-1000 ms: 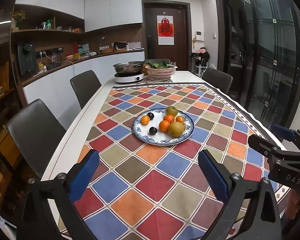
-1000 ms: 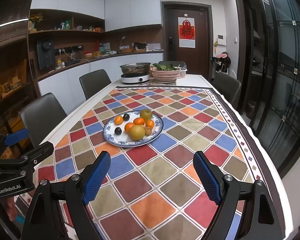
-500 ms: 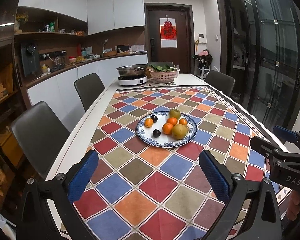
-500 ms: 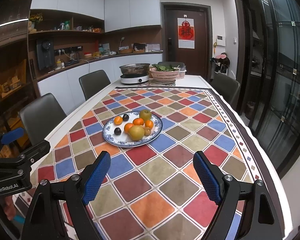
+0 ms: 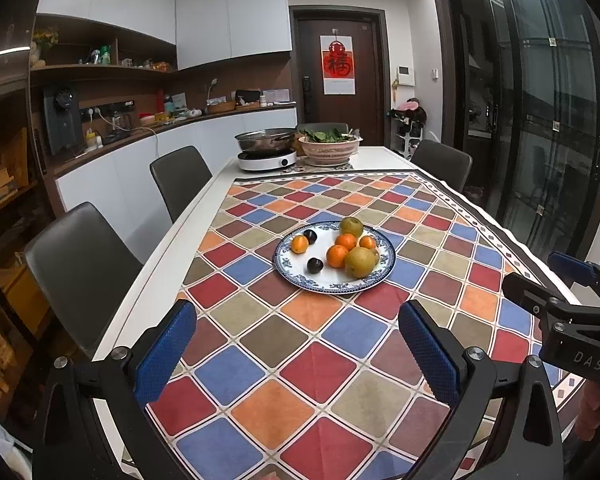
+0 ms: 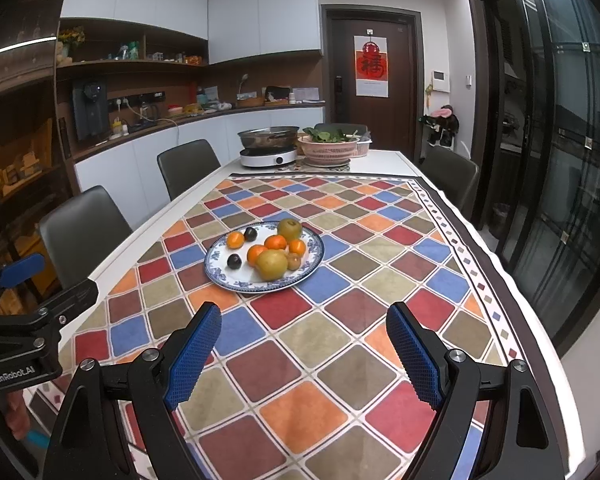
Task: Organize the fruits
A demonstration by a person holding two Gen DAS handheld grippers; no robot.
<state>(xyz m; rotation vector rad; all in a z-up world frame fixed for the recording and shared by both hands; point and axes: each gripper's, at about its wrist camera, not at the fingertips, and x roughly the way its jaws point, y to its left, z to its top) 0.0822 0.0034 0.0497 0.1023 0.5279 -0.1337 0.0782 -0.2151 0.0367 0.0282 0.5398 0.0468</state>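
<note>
A blue-and-white patterned plate [image 5: 332, 286] [image 6: 260, 286] sits mid-table on the checked cloth. It holds several small oranges [image 5: 337, 256] [image 6: 256, 254], two greenish-brown pears [image 5: 359, 262] [image 6: 272, 265] and two dark plums [image 5: 315, 265] [image 6: 234, 261]. My left gripper [image 5: 296, 320] hovers open over the cloth, short of the plate, nothing between its blue pads. My right gripper [image 6: 304, 316] is likewise open and empty, nearer the table's front. Each gripper also shows at the edge of the other's view, with the left one beside the table's left rim.
At the table's far end stand an induction cooker with a steel pot [image 5: 266, 146] and a pink basket of greens [image 5: 330, 146]. Dark chairs [image 5: 84, 264] line the left side and one more [image 5: 440, 162] stands on the right. Glass doors [image 5: 548, 120] run along the right.
The left wrist view has shifted slightly and levelled. The plate and fruit lie as before, and both grippers stay open.
</note>
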